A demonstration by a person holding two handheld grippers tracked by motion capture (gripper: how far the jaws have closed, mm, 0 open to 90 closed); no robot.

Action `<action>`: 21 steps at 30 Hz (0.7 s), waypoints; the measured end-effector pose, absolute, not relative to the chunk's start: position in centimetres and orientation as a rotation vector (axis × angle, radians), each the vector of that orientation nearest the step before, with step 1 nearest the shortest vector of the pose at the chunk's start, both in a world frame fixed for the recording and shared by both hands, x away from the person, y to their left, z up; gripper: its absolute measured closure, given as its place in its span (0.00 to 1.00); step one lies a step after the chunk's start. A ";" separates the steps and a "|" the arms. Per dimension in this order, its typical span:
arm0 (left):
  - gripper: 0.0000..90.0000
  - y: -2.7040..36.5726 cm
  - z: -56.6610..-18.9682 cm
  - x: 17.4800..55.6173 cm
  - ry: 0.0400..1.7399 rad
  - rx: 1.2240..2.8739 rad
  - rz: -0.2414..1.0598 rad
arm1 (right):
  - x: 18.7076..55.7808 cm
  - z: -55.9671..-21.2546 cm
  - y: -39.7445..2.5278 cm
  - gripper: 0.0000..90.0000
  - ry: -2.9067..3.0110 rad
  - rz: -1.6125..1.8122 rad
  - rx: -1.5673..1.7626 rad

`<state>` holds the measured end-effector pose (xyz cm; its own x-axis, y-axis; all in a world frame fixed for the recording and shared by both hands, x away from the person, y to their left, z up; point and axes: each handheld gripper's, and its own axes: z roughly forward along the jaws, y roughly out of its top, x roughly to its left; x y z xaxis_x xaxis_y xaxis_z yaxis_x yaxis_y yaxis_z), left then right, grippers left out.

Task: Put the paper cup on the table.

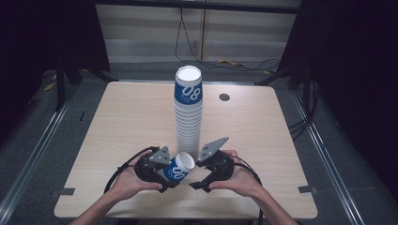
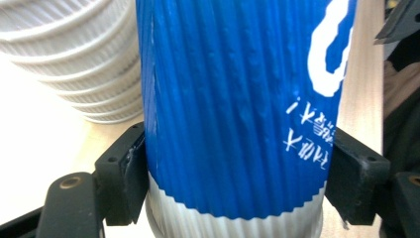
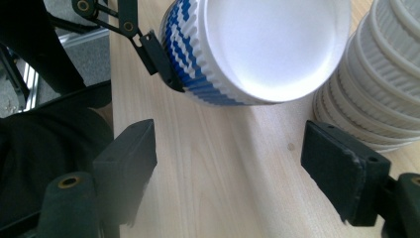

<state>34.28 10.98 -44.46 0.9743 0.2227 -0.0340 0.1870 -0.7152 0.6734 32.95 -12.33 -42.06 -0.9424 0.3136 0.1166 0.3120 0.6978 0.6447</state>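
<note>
My left claw [image 1: 165,174] is clamped on a single paper cup [image 1: 177,169]; in the left gripper view both black jaws press flat against its sides, one on each flank. The cup [image 2: 237,109] has a ribbed, corrugated sleeve, deep blue over most of its height with a wavy edge where it gives way to a white ribbed band near the jaws. White printing sits on the blue: part of a large rounded numeral, and beneath it two short lines of small characters that I cannot read. From above, the cup lies tilted, its white mouth turned up and toward my right claw [image 1: 199,183], and its side shows "08" in white.

My right claw stands wide open with nothing between its jaws, only bare table beneath. In the right gripper view the cup's round white mouth [image 3: 272,44] faces that camera, just ahead of the open jaws, with a left jaw gripping its blue-and-white ribbed wall.

Both hands cup the grippers from below near the table's [image 1: 122,122] front edge, forearms coming in low, the claws angled toward each other.

Just behind the held cup rises a tall stack of cups [image 1: 188,110], white ribbed rims nested closely, the top one showing a blue band with "08". The table is pale wood grain with rounded corners and a small dark round cap [image 1: 224,97] near its far edge.
</note>
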 end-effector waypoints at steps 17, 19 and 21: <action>0.26 9.2 -44.6 33.5 0.147 2.524 0.075 | 33.2 -42.3 -11.7 0.27 2.976 0.972 0.502; 0.26 9.0 -44.7 33.3 0.143 2.531 0.062 | 33.2 -42.2 -11.5 0.25 2.993 0.959 0.475; 0.26 8.8 -44.7 33.2 0.136 2.538 0.061 | 33.2 -42.1 -11.3 0.24 3.005 0.951 0.452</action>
